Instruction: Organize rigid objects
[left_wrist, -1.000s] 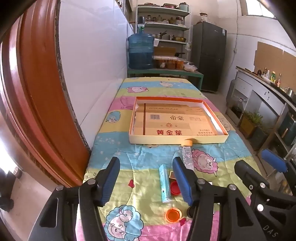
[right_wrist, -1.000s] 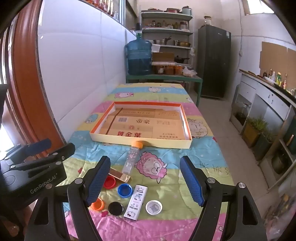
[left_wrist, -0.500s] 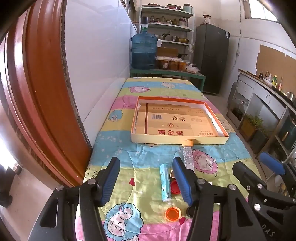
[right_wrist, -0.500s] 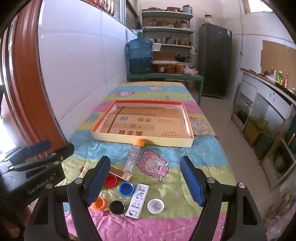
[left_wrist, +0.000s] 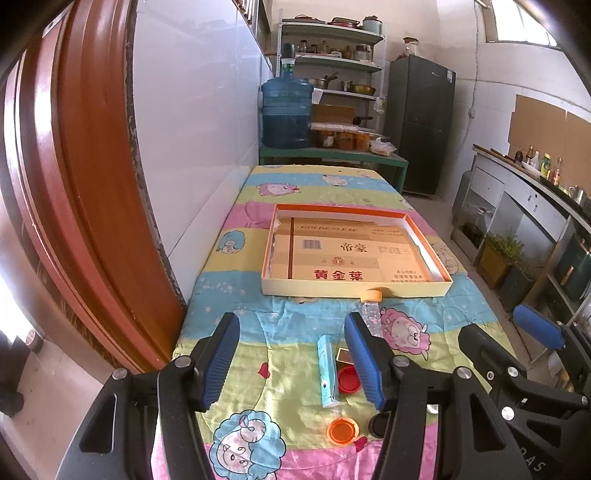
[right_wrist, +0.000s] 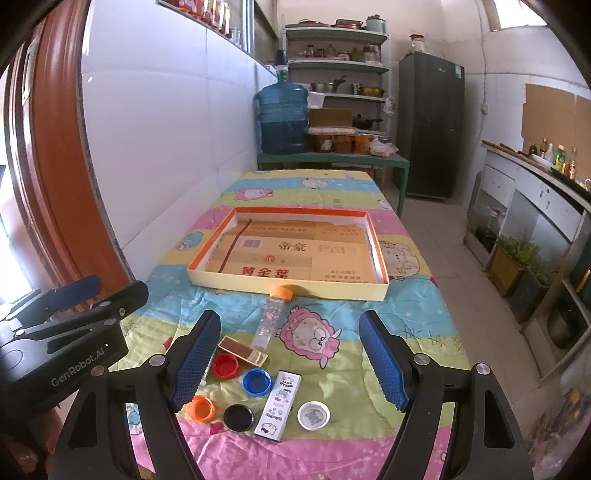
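Observation:
A shallow cardboard tray (right_wrist: 291, 290) with an orange inner rim lies mid-table, lined with flattened carton. In front of it lies a clear tube with an orange cap (right_wrist: 271, 315). Nearer me are a gold box (right_wrist: 243, 350), red cap (right_wrist: 225, 365), blue cap (right_wrist: 256, 382), orange cap (right_wrist: 200, 408), black cap (right_wrist: 238, 416), white cap (right_wrist: 313, 415) and a white printed box (right_wrist: 280, 404). A teal tube (left_wrist: 327, 369) shows in the left wrist view. My right gripper (right_wrist: 291, 363) hovers open above this cluster. My left gripper (left_wrist: 293, 362) is open, left of the items.
The table wears a colourful cartoon cloth (right_wrist: 406, 350) and stands against a white tiled wall (right_wrist: 166, 147). A red-brown door frame (left_wrist: 74, 184) is at the left. A water jug (right_wrist: 282, 118), shelves and a fridge (right_wrist: 430, 122) stand beyond; a counter (right_wrist: 535, 206) runs along the right.
The left wrist view has shifted slightly, the tray sitting a little farther right and closer. Both grippers stay open and the objects lie where they were.

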